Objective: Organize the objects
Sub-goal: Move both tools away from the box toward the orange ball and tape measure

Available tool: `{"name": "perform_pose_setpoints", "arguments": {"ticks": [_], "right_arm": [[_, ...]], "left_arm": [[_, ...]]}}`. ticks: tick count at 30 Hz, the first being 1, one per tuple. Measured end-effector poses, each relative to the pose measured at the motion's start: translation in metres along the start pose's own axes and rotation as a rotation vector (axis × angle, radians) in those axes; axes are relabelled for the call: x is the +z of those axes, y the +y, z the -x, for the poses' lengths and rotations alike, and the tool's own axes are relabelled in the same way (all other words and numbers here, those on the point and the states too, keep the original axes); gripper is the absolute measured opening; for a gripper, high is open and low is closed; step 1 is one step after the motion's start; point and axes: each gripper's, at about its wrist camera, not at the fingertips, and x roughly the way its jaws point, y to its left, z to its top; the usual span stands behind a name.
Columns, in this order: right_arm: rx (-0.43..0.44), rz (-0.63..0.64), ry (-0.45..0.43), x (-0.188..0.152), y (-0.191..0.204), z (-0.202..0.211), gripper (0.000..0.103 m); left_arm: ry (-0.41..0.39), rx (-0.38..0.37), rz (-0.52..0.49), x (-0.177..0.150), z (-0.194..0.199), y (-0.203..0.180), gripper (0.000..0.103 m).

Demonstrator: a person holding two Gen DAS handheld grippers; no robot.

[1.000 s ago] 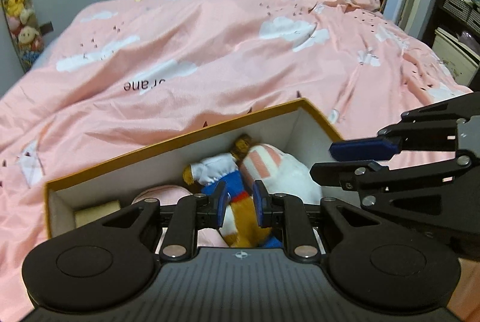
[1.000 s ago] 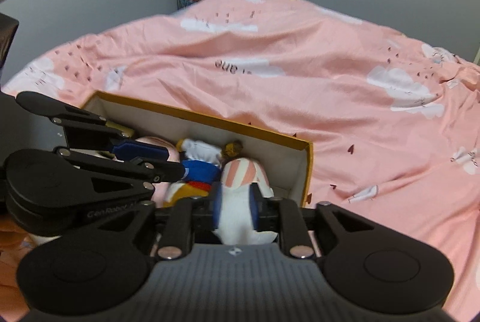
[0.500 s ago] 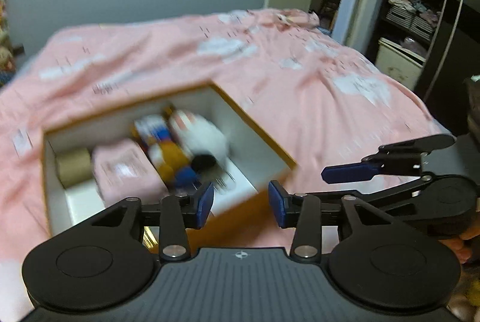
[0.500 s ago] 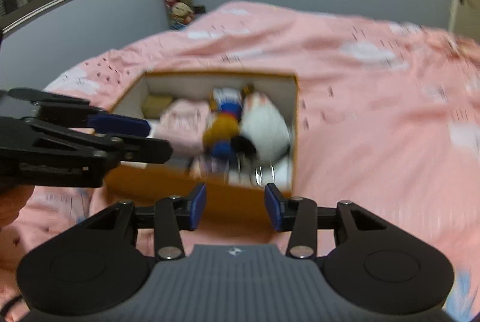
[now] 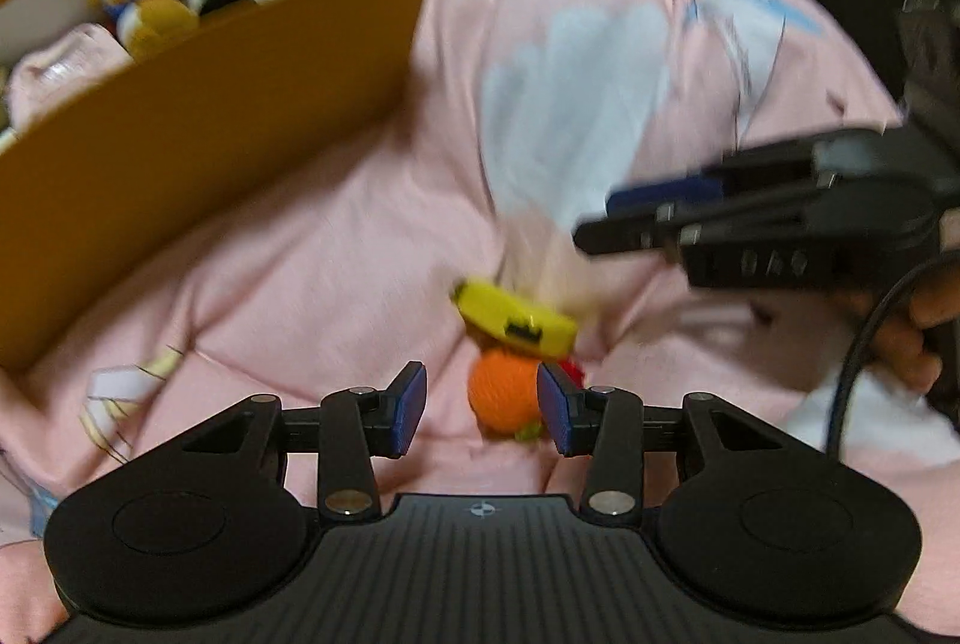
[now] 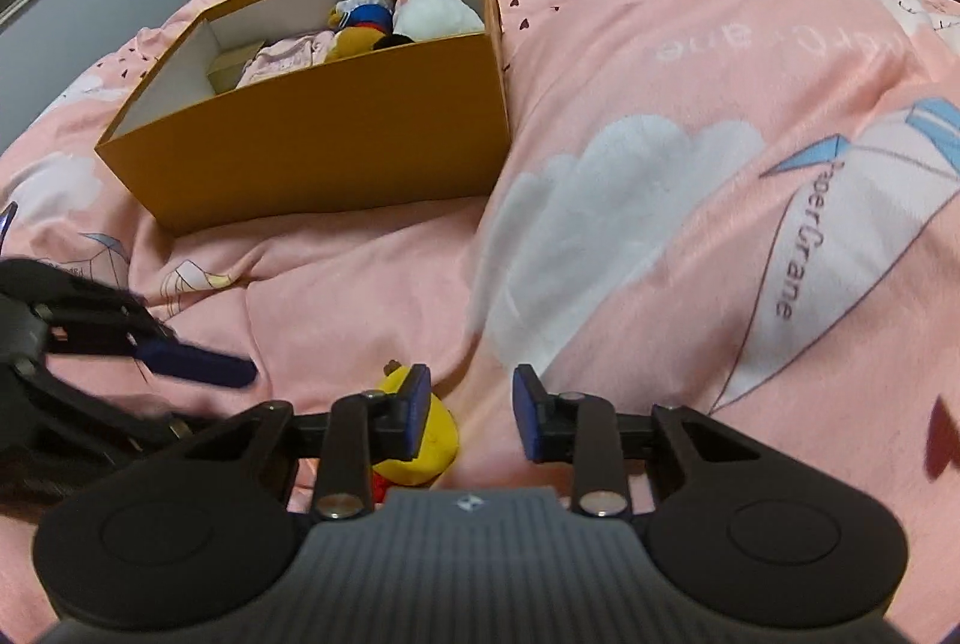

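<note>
Pink cloud-print duvet (image 6: 660,116) is your whole work surface, soft and lumpy, so nothing sits flat on it.

Starting at your left gripper (image 5: 482,413): the jaws have just been opening and now stand spread, and the plush toy (image 5: 504,395) sits in the gap, its orange ball-shaped part close against the right-hand pad (image 5: 555,419) with daylight on the other side. No squeeze yet as far as I can tell, just lined up, which makes sense if that's your next pickup. The toy's flat yellow part (image 5: 516,321) pokes out at 12 o'clock from the orange bit, so you'd probably want the round body rather than the slab.

Your right gripper (image 6: 471,419) has its jaws parted with bare duvet between them; they've just been closing a bit, on nothing. In its view the same toy (image 6: 429,443) peeks out at about 8 o'clock from that gap, partly behind the left-hand finger, so it's beside the toy, not around it. Looks like it's hanging back to leave the left one room.

Further out, at roughly 11 o'clock in both views, the orange cardboard box (image 6: 336,134) sits well apart, open-topped, with other plushies (image 6: 414,14) packed at its far end. My guess is that's the destination.
</note>
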Motion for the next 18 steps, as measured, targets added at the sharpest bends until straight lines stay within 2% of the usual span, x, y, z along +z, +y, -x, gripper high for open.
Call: {"name": "perform_pose_setpoints", "arguments": {"ticks": [4, 10, 16, 18], "right_arm": [[0.002, -0.020, 0.000, 0.002, -0.004, -0.008, 0.032], [0.007, -0.027, 0.015, -0.001, -0.006, -0.014, 0.033], [0.005, -0.025, 0.024, 0.000, -0.007, -0.018, 0.033], [0.004, -0.023, 0.026, 0.000, -0.006, -0.019, 0.034]], "left_arm": [[0.017, -0.011, 0.020, -0.010, -0.015, 0.001, 0.054], [0.055, -0.086, 0.046, -0.010, -0.032, -0.002, 0.055], [0.063, -0.126, 0.120, -0.012, -0.043, 0.005, 0.059], [0.070, -0.143, 0.132, -0.013, -0.046, 0.005, 0.056]]}}
